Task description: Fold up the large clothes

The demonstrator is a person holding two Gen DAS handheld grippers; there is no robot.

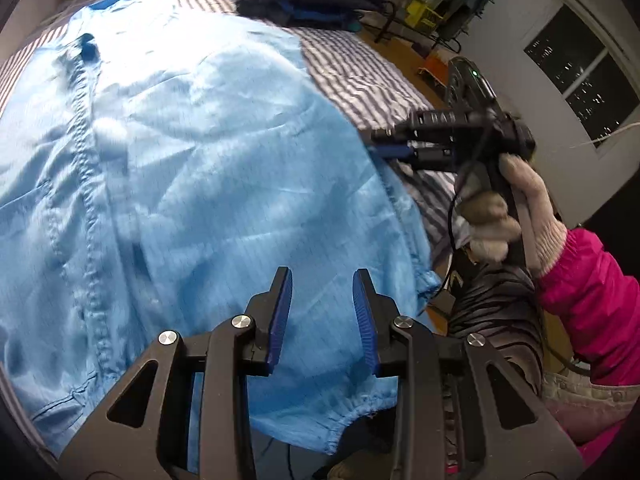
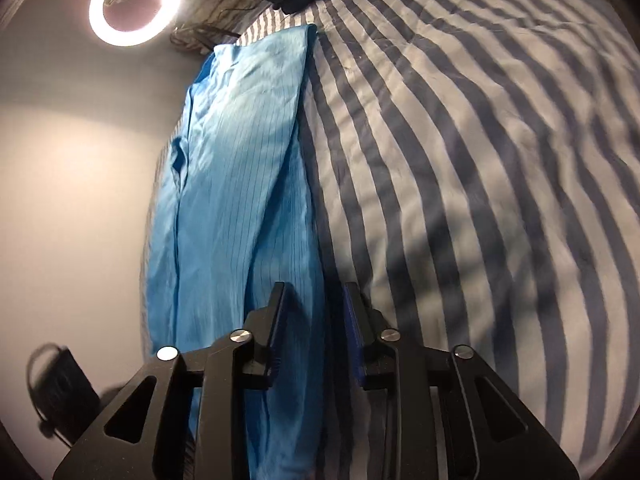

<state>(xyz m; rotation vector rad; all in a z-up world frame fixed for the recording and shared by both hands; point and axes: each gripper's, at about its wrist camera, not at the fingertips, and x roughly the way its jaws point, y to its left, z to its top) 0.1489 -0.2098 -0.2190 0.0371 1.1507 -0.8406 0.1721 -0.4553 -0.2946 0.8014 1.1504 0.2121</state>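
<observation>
While the blue garment (image 1: pixel 208 152) lies spread on the striped bed (image 2: pixel 460 160) with one side folded in, we judge most folds remain, both hand-held grippers (image 1: pixel 322 300) (image 2: pixel 314 312) released above it.

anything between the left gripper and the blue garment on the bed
Nothing visible. The left gripper hangs open right over the light blue garment near its elastic hem, with only bare cloth showing between its pads.

Your right gripper (image 2: pixel 316 304) hangs over the near edge of a light blue garment (image 2: pixel 240 184) lying along a striped bed (image 2: pixel 460 160), jaws apart with the cloth's edge between them, unpinched. A ring light (image 2: pixel 134 4) glows at upper left.
</observation>
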